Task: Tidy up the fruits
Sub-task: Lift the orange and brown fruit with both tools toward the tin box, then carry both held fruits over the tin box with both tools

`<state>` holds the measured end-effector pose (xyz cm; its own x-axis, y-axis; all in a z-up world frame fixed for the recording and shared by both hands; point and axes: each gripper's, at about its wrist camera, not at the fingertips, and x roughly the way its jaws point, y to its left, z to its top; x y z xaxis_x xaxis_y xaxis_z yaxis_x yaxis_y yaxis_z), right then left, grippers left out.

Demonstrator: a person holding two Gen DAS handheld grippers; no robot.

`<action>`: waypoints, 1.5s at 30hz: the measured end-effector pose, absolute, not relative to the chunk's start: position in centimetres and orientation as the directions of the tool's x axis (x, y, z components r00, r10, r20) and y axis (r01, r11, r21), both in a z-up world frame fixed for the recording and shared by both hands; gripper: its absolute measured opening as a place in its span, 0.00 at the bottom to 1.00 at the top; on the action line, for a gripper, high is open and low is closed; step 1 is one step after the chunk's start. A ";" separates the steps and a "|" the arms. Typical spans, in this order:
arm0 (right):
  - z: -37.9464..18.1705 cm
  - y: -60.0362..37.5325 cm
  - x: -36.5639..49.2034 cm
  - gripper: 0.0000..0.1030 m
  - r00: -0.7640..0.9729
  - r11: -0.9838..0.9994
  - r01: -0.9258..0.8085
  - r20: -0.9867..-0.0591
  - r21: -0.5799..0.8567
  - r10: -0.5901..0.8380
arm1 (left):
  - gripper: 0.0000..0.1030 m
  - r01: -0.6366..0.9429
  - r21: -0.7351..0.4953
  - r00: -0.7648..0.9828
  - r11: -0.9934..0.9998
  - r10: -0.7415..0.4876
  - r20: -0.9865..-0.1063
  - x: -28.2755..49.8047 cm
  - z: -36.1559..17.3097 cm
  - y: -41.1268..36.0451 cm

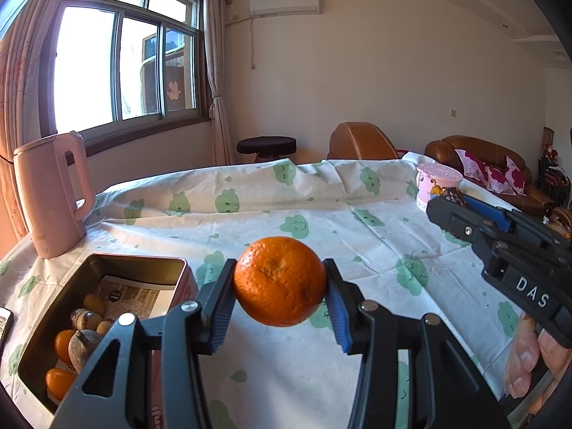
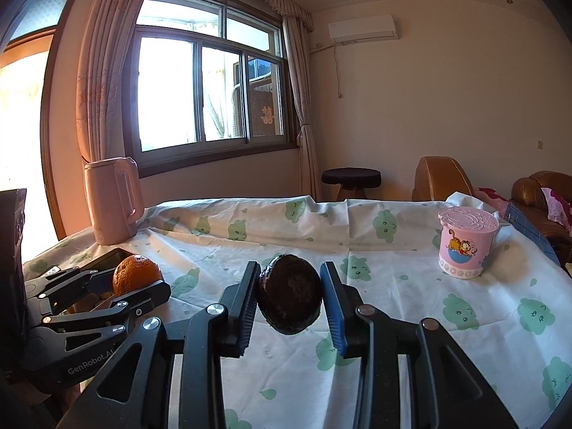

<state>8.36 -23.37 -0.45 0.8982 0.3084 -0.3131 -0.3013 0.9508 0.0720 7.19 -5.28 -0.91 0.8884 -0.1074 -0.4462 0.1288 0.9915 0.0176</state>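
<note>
Orange tangerine (image 1: pixel 279 280) clamped in left hand-held gripper (image 1: pixel 280 309).

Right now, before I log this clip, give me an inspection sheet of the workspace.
Surface: table under a white cloth printed with green clouds.
Job's things: orange and dark fruit, both held off the cloth; metal tin at left already holds several fruits.
Clutter: pink kettle, pink lidded cup, phone beside the tin.
Grippers: left gripper shut on the orange; right gripper shut on the dark fruit.
Cables: nothing seen on the table.
Surroundings: window, curtains, stool, brown sofa.
</note>
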 end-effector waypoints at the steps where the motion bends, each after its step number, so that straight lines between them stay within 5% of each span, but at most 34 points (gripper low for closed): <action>1: -0.3 -23.1 8.2 0.35 0.897 0.948 -0.310 -0.308 0.071 0.317 | 0.47 0.125 0.016 0.890 0.992 -0.105 -0.445 7.0 -0.8 -5.0; 45: 2.2 -9.8 7.1 0.35 0.807 0.844 -0.537 -0.299 -0.010 0.510 | 0.47 -0.128 -0.014 0.893 0.992 0.109 -0.437 4.2 -0.2 7.6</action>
